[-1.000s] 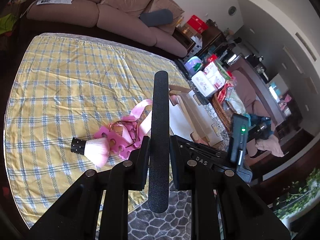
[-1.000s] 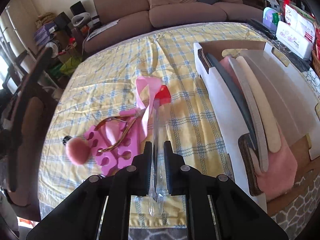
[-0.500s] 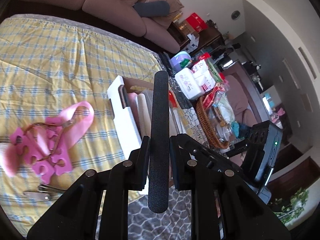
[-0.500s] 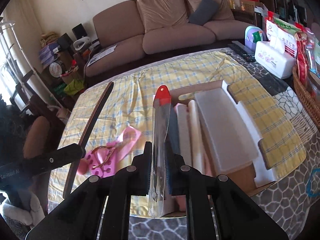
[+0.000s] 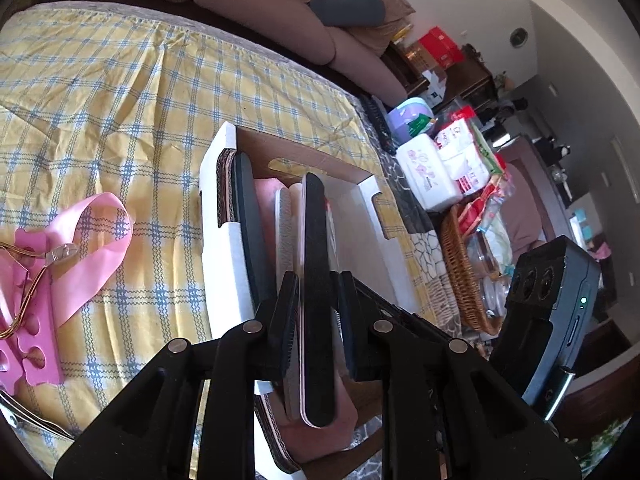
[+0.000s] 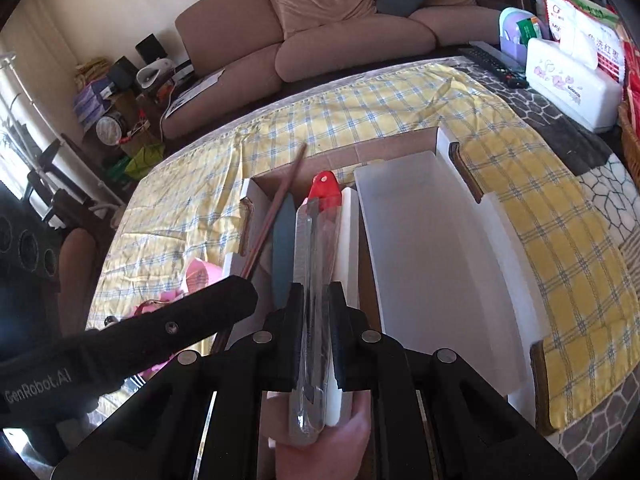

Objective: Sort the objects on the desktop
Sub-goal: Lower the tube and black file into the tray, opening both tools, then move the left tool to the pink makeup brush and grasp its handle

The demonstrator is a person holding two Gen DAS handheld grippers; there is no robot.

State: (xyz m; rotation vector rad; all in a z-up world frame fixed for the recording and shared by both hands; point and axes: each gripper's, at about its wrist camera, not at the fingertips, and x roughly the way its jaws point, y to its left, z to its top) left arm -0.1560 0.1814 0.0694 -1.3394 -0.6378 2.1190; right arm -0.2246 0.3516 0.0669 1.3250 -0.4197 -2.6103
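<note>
Left gripper (image 5: 316,312) over the open cardboard box (image 5: 218,216), fingers (image 5: 286,316) clamped on a long black nail file (image 5: 316,280) held on edge and running forward along them. Right gripper (image 6: 316,328) over the same box, fingers (image 6: 290,332) clamped on a clear sleeve with a red hanging tab (image 6: 316,264), a metal tool of unclear kind inside. In the box: a dark file (image 5: 250,232) against the left wall, a grey file (image 5: 285,232), a cream-white one (image 6: 347,236) and something pink underneath (image 5: 265,200). In the right wrist view, a white tray (image 6: 432,264) filling the right half of the box. Box resting on a yellow checked cloth (image 5: 120,92) over the worktop. Left of the box, well apart on the cloth: a pink ribbon loop (image 5: 94,248), pink toe separators (image 5: 32,340) touching it, a thin gold-coloured wire piece (image 5: 24,280) lying across them. Beyond the cloth to the right: a white tissue box (image 5: 428,176) and a wicker basket (image 5: 460,276).
</note>
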